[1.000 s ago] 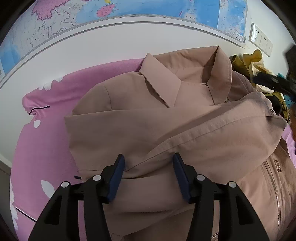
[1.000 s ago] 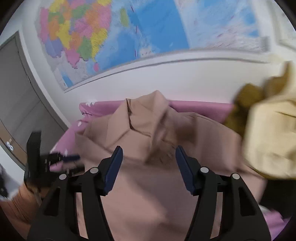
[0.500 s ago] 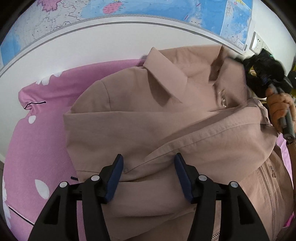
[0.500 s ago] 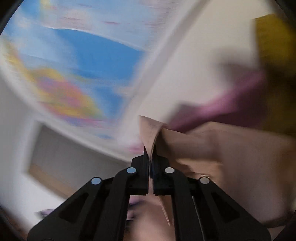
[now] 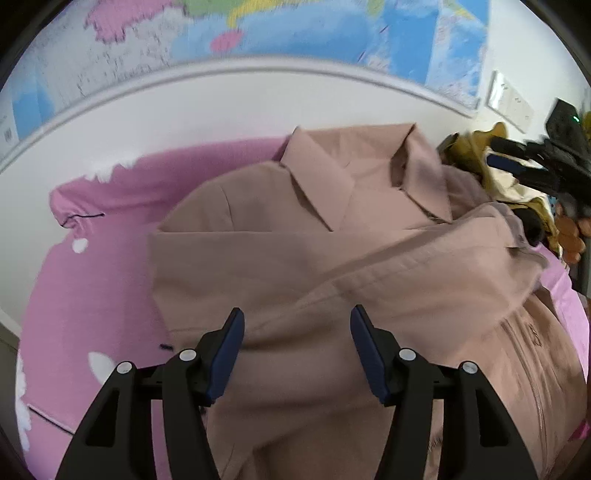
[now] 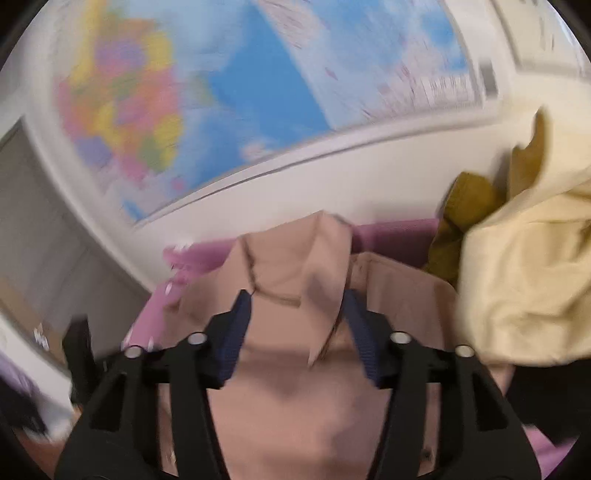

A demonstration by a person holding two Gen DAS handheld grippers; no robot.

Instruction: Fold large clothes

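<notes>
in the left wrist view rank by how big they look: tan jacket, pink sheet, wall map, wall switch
1. tan jacket, though it lies nearest the camera
2-3. pink sheet and wall map: alike, both cut off
4. wall switch

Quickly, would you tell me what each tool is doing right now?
Left tool: open, holding nothing, over the tan jacket.
Right tool: open, holding nothing, by the jacket's collar.

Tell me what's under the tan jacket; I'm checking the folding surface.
A pink floral bedsheet shows around the tan jacket; whatever lies directly beneath it is covered.
</notes>
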